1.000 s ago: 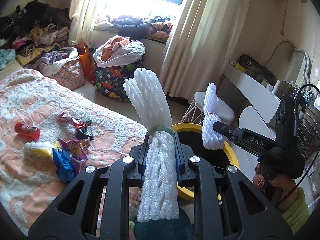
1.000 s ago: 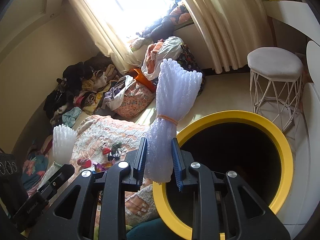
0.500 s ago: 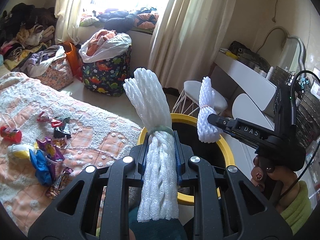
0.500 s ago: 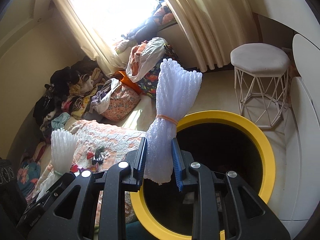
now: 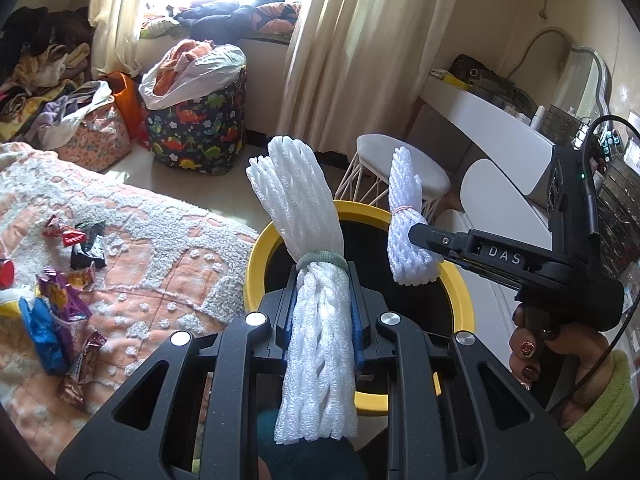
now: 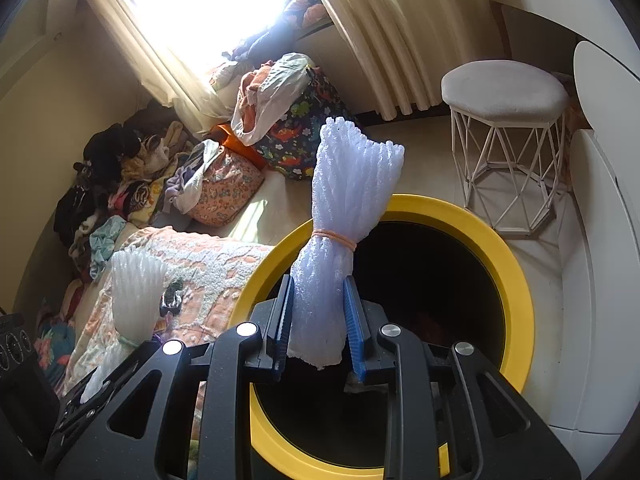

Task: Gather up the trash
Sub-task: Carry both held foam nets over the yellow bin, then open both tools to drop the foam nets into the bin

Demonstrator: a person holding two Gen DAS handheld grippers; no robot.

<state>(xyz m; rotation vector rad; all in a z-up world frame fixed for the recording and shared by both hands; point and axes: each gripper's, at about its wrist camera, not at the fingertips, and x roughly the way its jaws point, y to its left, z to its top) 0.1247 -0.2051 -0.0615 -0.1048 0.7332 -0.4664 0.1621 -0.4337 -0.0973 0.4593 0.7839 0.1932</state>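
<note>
1. bin (image 6: 516,280), yellow-rimmed, sits just beyond both sets of jaws.
2. bed (image 5: 160,248) lies left of the left jaws; wrappers (image 5: 60,304) on it are uncollected.
3. right gripper (image 6: 318,320) is clamped on a foam net (image 6: 340,240) over the bin mouth.
4. left gripper (image 5: 322,316) pinches its own net (image 5: 312,280) near the rim; released there, it could catch the rim and tumble outside.
5. stool (image 6: 506,136) stands beyond, not obstructing.

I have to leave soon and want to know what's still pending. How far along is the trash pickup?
Done: cannot tell; the yellow-rimmed bin looks dark inside. In hand: the left claw grips a foam net bundle and the right claw another foam bundle, both over the bin, unreleased. Left: candy wrappers, a blue packet and other litter on the bedspread.
</note>
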